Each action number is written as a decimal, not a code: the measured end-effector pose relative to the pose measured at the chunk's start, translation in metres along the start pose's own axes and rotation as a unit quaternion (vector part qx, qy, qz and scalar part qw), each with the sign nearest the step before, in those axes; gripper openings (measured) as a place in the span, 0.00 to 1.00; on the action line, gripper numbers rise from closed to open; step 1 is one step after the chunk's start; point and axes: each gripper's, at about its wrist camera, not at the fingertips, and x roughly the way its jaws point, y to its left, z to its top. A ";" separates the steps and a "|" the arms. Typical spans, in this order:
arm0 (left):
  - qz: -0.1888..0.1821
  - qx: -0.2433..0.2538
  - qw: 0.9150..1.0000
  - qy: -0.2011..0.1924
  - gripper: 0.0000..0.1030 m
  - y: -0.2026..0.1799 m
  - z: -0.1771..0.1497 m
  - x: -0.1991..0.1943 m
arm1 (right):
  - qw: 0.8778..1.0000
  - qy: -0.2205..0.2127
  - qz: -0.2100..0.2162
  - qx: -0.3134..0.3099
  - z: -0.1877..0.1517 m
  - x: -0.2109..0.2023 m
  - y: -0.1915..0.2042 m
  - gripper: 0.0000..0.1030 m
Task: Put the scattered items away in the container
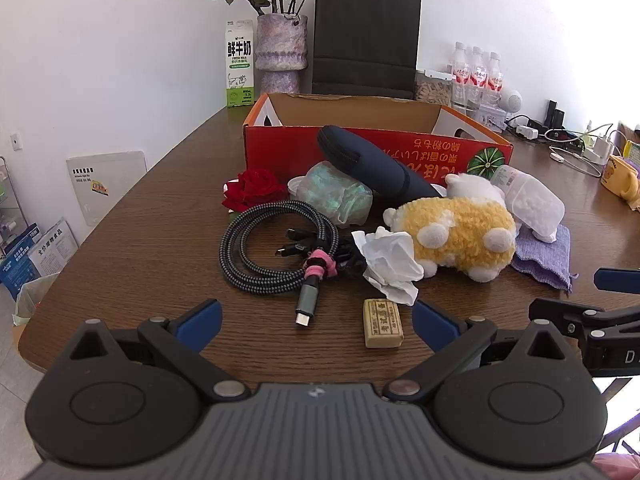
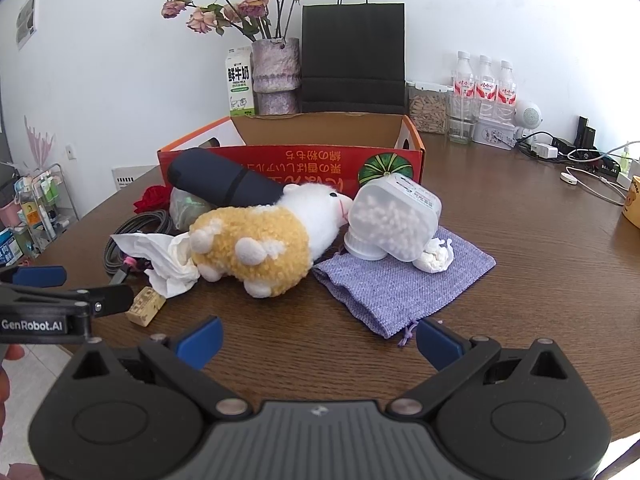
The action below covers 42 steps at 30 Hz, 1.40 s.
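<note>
A red cardboard box stands open at the table's middle. In front of it lie a dark pouch, a yellow-white plush toy, a coiled cable, crumpled tissue, a small tan block, a red rose, a tipped clear jar and a purple cloth bag. My left gripper is open and empty, near the block. My right gripper is open and empty, near the bag's front corner.
A milk carton, a vase of dried flowers, a black paper bag and water bottles stand behind the box. Chargers and cables lie at the back right. The table edge runs close on the left.
</note>
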 end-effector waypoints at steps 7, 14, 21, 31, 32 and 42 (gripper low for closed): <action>-0.001 0.000 1.000 0.003 1.00 -0.002 -0.001 0.001 | 1.000 0.001 -0.001 0.001 -0.001 0.000 0.000 1.00; -0.009 0.005 1.000 0.007 1.00 -0.004 0.000 0.003 | 1.000 0.004 -0.003 0.001 0.000 0.000 -0.002 1.00; -0.027 0.007 1.000 0.008 0.79 -0.008 0.000 0.005 | 1.000 0.009 -0.006 0.005 -0.002 0.000 -0.006 1.00; -0.051 0.022 0.998 0.025 0.39 -0.020 0.000 0.014 | 1.000 0.016 -0.008 0.011 -0.004 0.003 -0.011 1.00; -0.053 0.023 0.998 0.028 0.35 -0.021 0.000 0.015 | 1.000 0.017 -0.008 0.012 -0.004 0.003 -0.011 1.00; -0.056 0.015 0.998 0.012 0.20 -0.018 0.002 0.013 | 1.000 0.020 -0.003 0.011 -0.003 0.007 -0.009 1.00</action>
